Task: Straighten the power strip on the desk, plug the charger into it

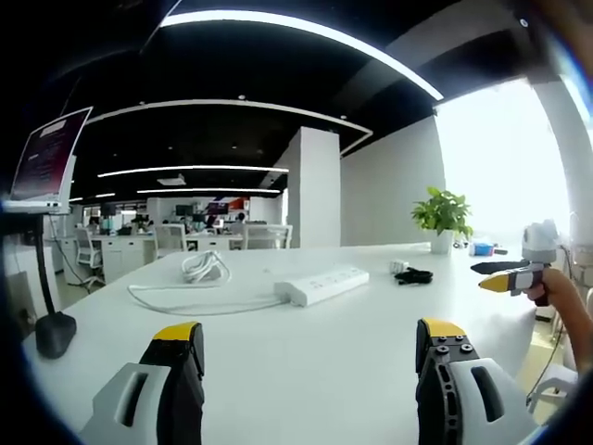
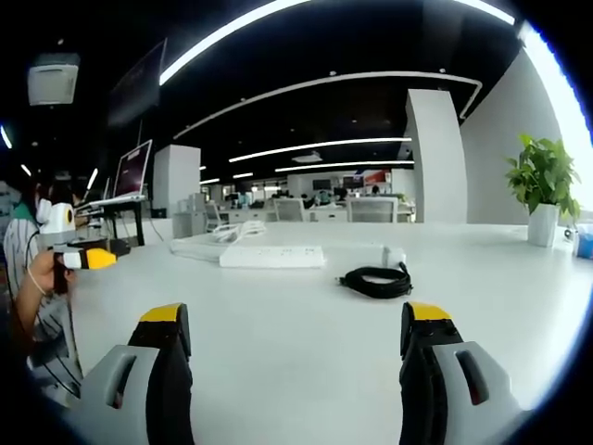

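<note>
A white power strip (image 1: 324, 284) lies askew on the white desk (image 1: 306, 362), its white cord (image 1: 206, 268) coiled behind it to the left. Right of it sits the white charger (image 1: 399, 266) with its black cable (image 1: 414, 275) bundled. My left gripper (image 1: 310, 348) is open, low over the near desk, well short of the strip. At the right edge, the right gripper (image 1: 505, 275) hangs above the desk. In the right gripper view the strip (image 2: 272, 256) lies far ahead, the charger (image 2: 394, 256) and black cable (image 2: 375, 280) nearer; my right gripper (image 2: 295, 338) is open and empty.
A monitor on a black stand (image 1: 46, 232) occupies the desk's left end, and a potted plant (image 1: 443, 221) stands at the far right. The other gripper (image 2: 79, 258), held by a person's hand, shows at left. Office desks and chairs fill the background.
</note>
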A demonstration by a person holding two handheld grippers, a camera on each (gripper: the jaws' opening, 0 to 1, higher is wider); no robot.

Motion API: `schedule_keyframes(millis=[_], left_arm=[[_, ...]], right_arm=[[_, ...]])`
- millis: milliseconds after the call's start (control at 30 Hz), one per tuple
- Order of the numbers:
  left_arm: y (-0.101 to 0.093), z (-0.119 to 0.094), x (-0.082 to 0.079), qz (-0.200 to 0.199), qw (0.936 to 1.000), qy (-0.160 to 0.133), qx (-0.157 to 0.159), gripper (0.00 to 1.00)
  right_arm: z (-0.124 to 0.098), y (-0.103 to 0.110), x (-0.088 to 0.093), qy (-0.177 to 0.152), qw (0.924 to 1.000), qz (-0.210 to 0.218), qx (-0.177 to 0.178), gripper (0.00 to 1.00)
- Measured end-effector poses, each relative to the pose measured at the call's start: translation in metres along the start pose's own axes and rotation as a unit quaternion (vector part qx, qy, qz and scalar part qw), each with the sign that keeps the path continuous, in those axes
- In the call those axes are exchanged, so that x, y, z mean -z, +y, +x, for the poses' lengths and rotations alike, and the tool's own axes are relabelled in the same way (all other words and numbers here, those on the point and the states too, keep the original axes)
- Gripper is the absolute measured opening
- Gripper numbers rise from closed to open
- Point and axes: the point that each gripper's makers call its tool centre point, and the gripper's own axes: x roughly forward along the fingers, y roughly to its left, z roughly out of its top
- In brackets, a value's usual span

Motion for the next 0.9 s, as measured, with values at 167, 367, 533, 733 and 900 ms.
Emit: schedule_keyframes(millis=[167, 367, 533, 733, 900], left_arm=[[0.003, 0.005, -0.006, -0.003, 0.9999, -0.011, 0.006, 0.97], [0.008, 0.014, -0.009, -0.015, 0.9997, -0.018, 0.008, 0.97], [0.011, 0.02, -0.012, -0.01, 0.9997, -0.022, 0.005, 0.97], [0.013, 0.032, -0.019, -0.005, 0.9995, -0.03, 0.007, 0.96], [0.011, 0.044, -0.026, -0.005, 0.9989, -0.041, 0.024, 0.94]], right_arm=[[0.006, -0.002, -0.005, -0.003, 1.0, -0.007, -0.004, 0.94], [0.018, -0.003, -0.012, -0.013, 0.9998, -0.017, -0.003, 0.94], [0.028, -0.001, -0.016, -0.02, 0.9995, -0.016, -0.016, 0.94], [0.04, -0.002, -0.019, -0.013, 0.9989, -0.027, -0.035, 0.93], [0.05, 0.0, -0.021, -0.008, 0.9978, -0.045, -0.048, 0.93]])
